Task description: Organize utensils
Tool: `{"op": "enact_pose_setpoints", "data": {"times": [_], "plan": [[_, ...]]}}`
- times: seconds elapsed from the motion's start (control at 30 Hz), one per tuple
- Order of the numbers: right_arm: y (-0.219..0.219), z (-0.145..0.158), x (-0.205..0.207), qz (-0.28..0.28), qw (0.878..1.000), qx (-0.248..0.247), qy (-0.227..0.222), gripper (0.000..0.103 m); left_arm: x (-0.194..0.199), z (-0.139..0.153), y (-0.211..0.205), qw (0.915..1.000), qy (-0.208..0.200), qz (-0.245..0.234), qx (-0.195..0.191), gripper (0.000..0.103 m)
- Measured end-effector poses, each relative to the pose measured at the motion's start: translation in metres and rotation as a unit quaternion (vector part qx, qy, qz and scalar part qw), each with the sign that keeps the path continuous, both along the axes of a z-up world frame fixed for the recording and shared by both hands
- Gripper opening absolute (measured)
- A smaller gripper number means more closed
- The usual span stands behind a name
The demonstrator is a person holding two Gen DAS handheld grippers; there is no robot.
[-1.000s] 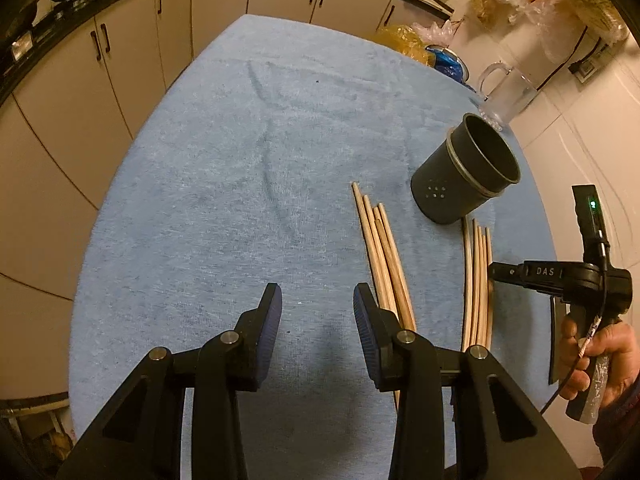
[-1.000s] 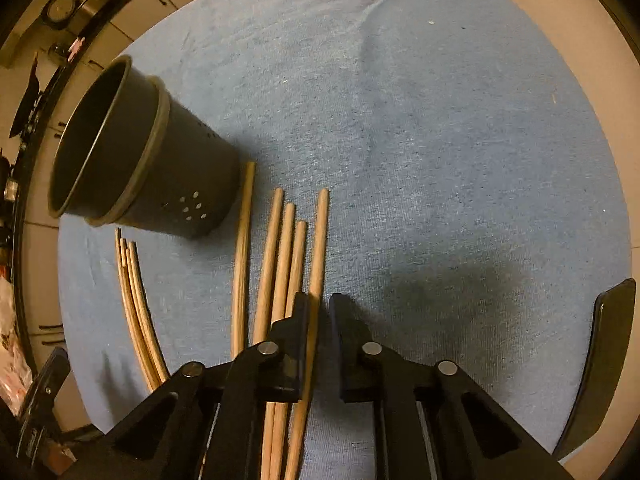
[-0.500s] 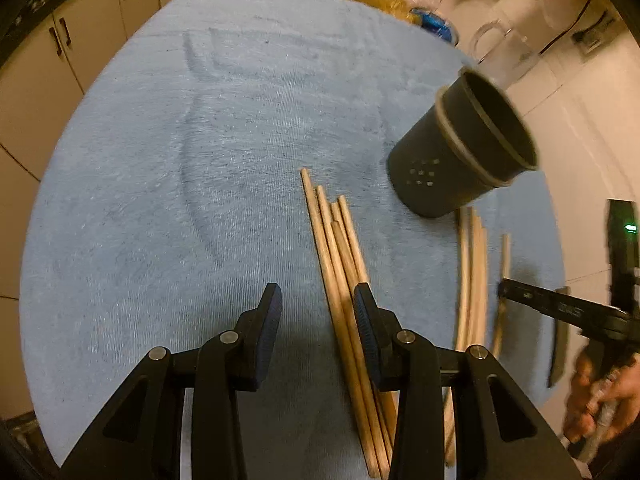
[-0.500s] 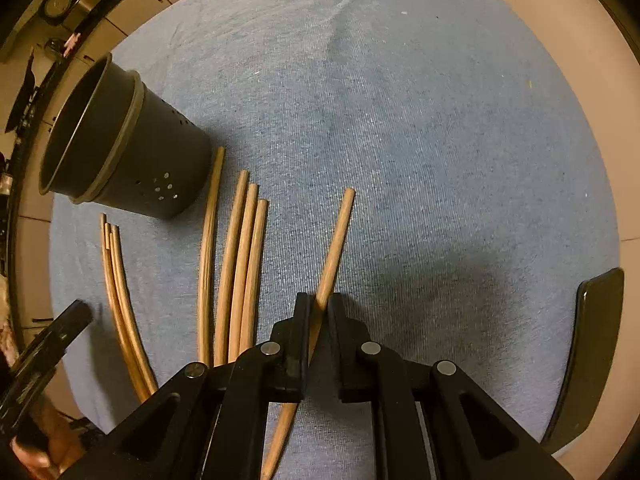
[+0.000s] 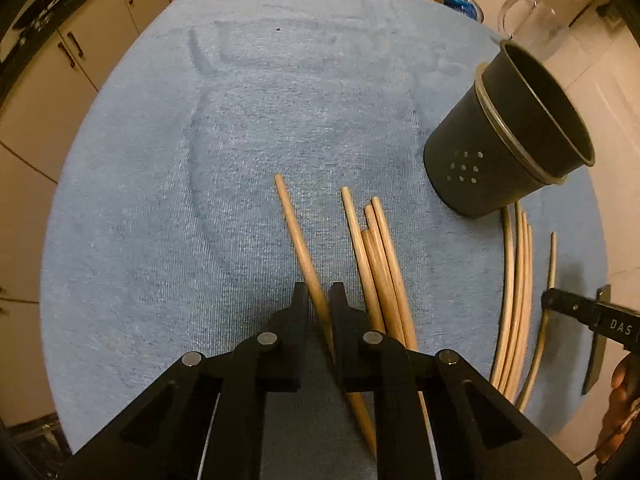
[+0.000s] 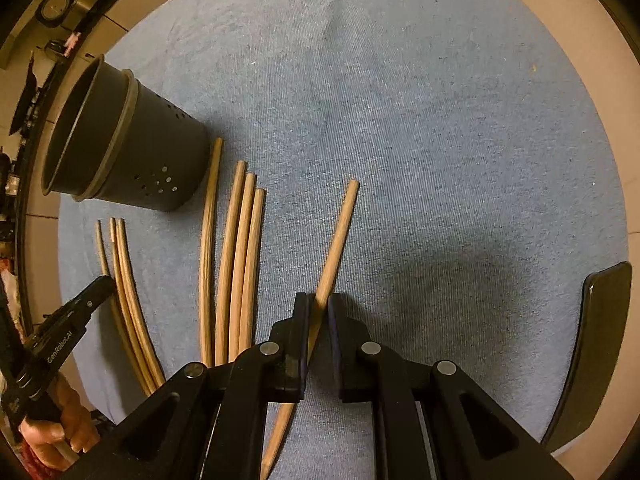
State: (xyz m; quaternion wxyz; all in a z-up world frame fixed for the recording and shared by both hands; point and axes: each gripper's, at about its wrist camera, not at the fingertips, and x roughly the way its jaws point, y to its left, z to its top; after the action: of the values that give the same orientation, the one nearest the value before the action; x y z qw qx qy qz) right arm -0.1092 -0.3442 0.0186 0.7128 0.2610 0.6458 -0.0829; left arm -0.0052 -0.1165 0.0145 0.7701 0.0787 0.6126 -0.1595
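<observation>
While both my hands point steeply down at the blue cloth (image 5: 168, 200), my left gripper (image 5: 319, 300), just closed, and right gripper (image 6: 318, 308) each clamp one chopstick (image 5: 298, 236) beside the black holder (image 5: 508, 148).

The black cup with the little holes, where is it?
In the left wrist view the black cup stands on the blue cloth at the upper right, just beyond the tips of the wooden chopsticks.

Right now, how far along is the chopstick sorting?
Nothing is in the black holder yet; it looks empty. In hand: the left gripper, whose jaws have just been closing, pinches one chopstick, and the right gripper pinches another. The remaining chopsticks lie on the blue cloth.
</observation>
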Motion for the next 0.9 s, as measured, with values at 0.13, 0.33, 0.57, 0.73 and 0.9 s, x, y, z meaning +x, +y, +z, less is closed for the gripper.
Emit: {"op": "enact_pose_setpoints", "data": {"times": [0.13,0.33,0.57,0.73,0.9], "plan": [[0.011,0.001,0.021,0.015,0.999,-0.029,0.021,0.019,0.003,0.000,-0.020,0.9994,-0.009,-0.020,0.027,0.018],[0.015,0.007,0.031,0.007,1.000,-0.030,0.007,0.007,-0.001,0.006,-0.009,0.9994,-0.018,-0.004,-0.031,0.007],[0.004,0.047,0.013,-0.022,0.995,0.002,-0.101,0.007,-0.020,0.046,0.014,0.9907,-0.085,-0.007,-0.106,0.006],[0.022,0.084,-0.004,-0.012,0.985,-0.017,-0.173,0.007,-0.036,0.074,0.027,0.9852,-0.122,-0.012,-0.120,0.006],[0.042,0.113,-0.028,-0.008,0.971,-0.039,-0.235,0.007,-0.043,0.096,0.045,0.9806,-0.141,-0.012,-0.136,0.006]]}}
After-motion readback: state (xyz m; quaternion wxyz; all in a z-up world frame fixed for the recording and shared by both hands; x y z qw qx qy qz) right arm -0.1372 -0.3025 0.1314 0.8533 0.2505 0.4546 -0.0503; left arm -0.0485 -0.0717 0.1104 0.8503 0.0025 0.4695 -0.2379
